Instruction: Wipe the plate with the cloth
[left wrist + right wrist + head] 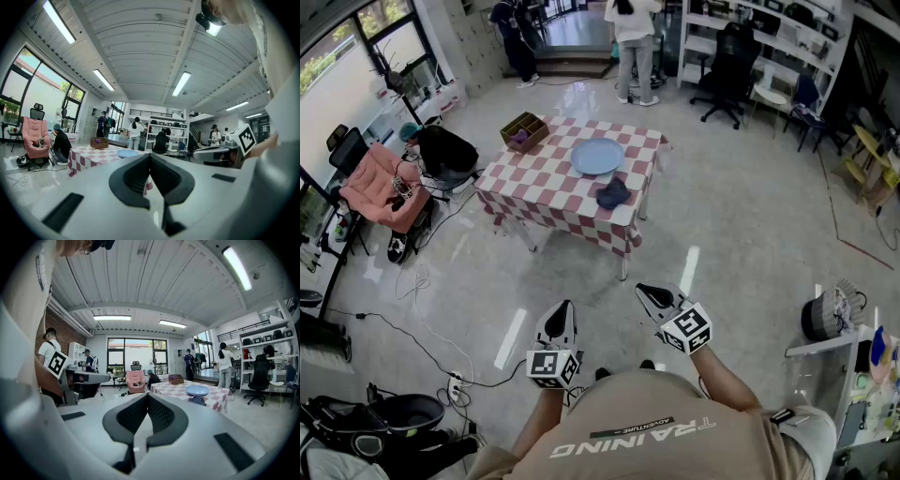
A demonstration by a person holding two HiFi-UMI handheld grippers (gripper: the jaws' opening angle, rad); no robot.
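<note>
A light blue plate (597,156) lies on a table with a red-and-white checked cover (546,187), far ahead of me across the floor. A dark blue cloth (613,194) lies crumpled just in front of the plate, near the table's edge. Both grippers hang close to my body, well short of the table. My left gripper (563,307) and my right gripper (644,291) are both shut with nothing between the jaws. The left gripper view shows its jaws (150,157) meeting, with the plate (127,153) small beyond. The right gripper view shows shut jaws (148,397), the plate (197,390) and the cloth (198,400).
A wooden box (525,131) sits on the table's far left corner. A pink chair (380,183) and a crouching person in black (445,150) are left of the table. People (633,37) stand beyond it, near a black office chair (727,56). Cables (422,342) trail over the floor at left.
</note>
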